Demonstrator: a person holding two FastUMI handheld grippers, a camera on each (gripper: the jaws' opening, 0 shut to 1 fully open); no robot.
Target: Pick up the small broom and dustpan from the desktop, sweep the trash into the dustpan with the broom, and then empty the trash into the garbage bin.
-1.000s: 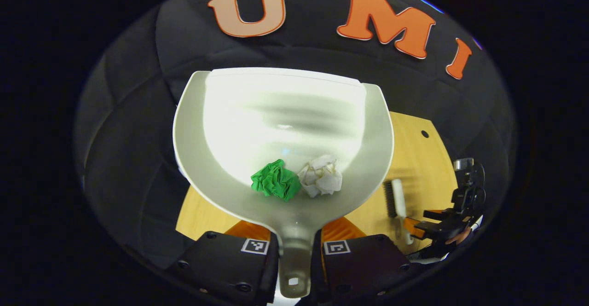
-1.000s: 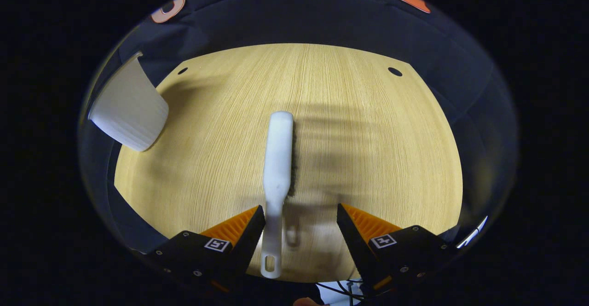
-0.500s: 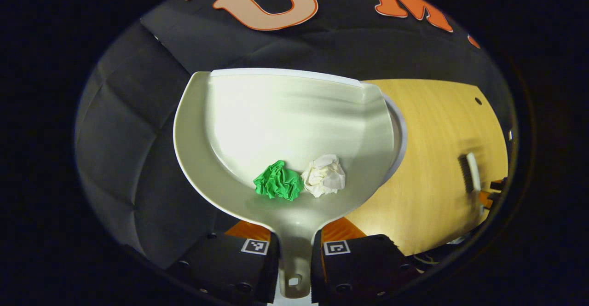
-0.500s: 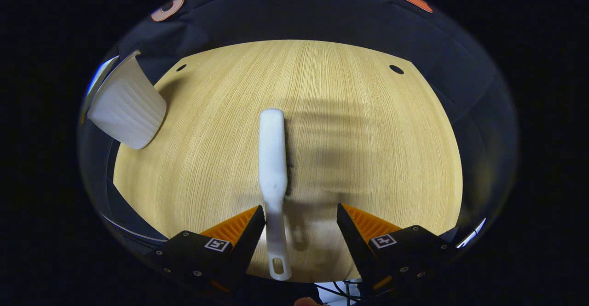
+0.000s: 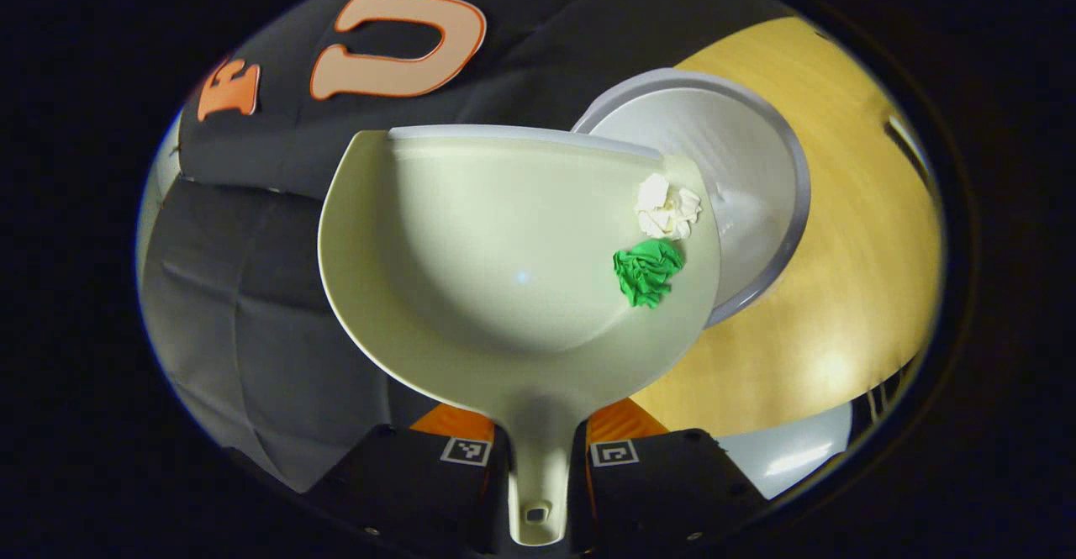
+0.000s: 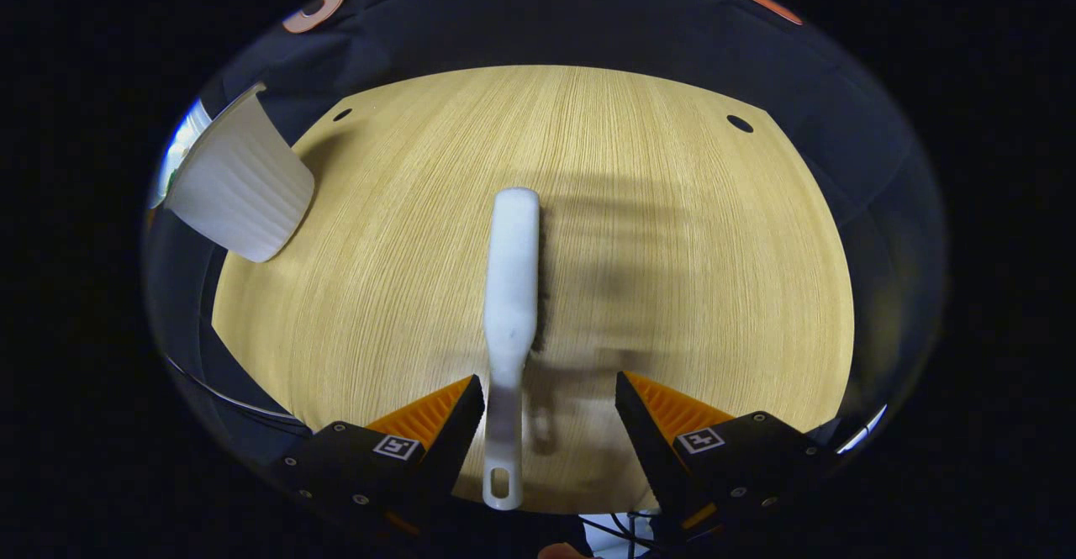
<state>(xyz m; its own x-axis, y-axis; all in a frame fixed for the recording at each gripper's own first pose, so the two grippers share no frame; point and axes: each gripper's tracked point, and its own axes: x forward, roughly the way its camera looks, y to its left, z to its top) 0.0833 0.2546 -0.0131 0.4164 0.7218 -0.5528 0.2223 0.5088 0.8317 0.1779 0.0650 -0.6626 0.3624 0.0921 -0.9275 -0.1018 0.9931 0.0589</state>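
Note:
My left gripper (image 5: 538, 429) is shut on the handle of the pale dustpan (image 5: 496, 265), which is tilted toward its right side. A green paper ball (image 5: 646, 271) and a white paper ball (image 5: 667, 206) rest against the pan's right rim, over the mouth of the white garbage bin (image 5: 748, 172). In the right gripper view the white small broom (image 6: 513, 282) lies on the wooden desktop (image 6: 689, 307), bristles facing right. My right gripper (image 6: 551, 408) stands open, and the broom's handle passes between the fingers, close to the left one.
The bin's ribbed outer wall (image 6: 244, 189) stands at the desktop's far left corner in the right gripper view. Two small round holes (image 6: 740, 123) mark the desktop's far edge. Black cloth walls close in behind the desktop.
The left gripper swung and tilted the dustpan over the bin. Both paper balls slid from near the handle to the right rim. The right gripper stayed open over the broom, barely shifting.

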